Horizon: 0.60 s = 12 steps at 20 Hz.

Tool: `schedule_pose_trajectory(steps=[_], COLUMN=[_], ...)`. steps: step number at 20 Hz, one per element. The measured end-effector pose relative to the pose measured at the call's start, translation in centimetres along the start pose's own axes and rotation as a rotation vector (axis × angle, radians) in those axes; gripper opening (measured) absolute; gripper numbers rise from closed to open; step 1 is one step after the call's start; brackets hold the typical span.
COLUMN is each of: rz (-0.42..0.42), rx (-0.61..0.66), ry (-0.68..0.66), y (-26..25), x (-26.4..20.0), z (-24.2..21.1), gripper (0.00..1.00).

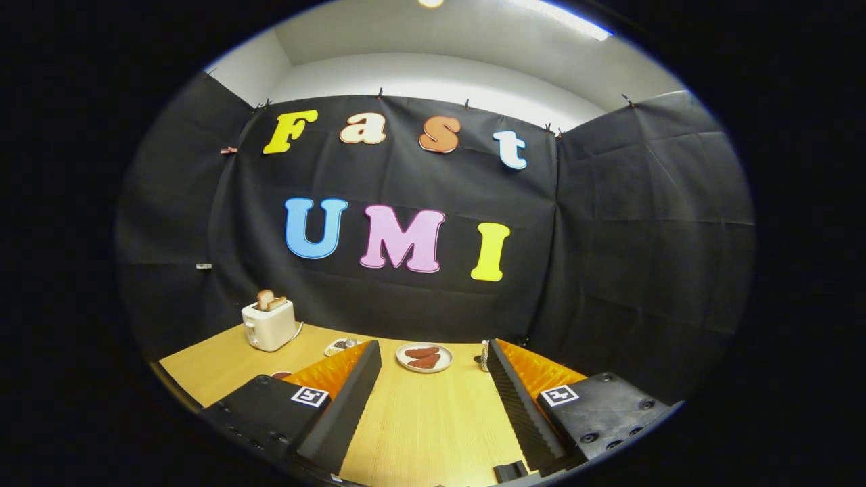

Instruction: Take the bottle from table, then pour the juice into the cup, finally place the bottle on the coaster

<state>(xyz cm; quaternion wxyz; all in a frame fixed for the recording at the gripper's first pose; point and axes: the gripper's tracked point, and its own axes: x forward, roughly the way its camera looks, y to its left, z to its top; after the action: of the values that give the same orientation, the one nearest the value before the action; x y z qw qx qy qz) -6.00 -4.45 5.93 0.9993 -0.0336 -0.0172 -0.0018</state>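
My gripper (433,348) is open above the wooden table (419,426), its fingers spread wide with nothing between them. A small upright bottle (484,356) stands far back on the table, right beside the tip of the right finger. A dark red round thing (281,374), perhaps the coaster, peeks out just left of the left finger and is mostly hidden by the gripper body.
A white toaster (268,325) with toast in it stands at the back left. A white plate (424,358) with reddish food lies beyond the fingertips. A smaller dish (340,346) sits near the left fingertip. Black cloth walls close the booth behind.
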Motion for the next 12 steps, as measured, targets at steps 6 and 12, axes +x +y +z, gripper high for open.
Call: schedule_pose_trajectory(steps=[6, 12], rz=[0.059, 0.154], rx=[0.044, 0.029], ry=[0.011, 0.027], y=[1.8, 2.9], x=[0.3, 1.3], z=[-0.8, -1.5], gripper=[0.97, 0.97])
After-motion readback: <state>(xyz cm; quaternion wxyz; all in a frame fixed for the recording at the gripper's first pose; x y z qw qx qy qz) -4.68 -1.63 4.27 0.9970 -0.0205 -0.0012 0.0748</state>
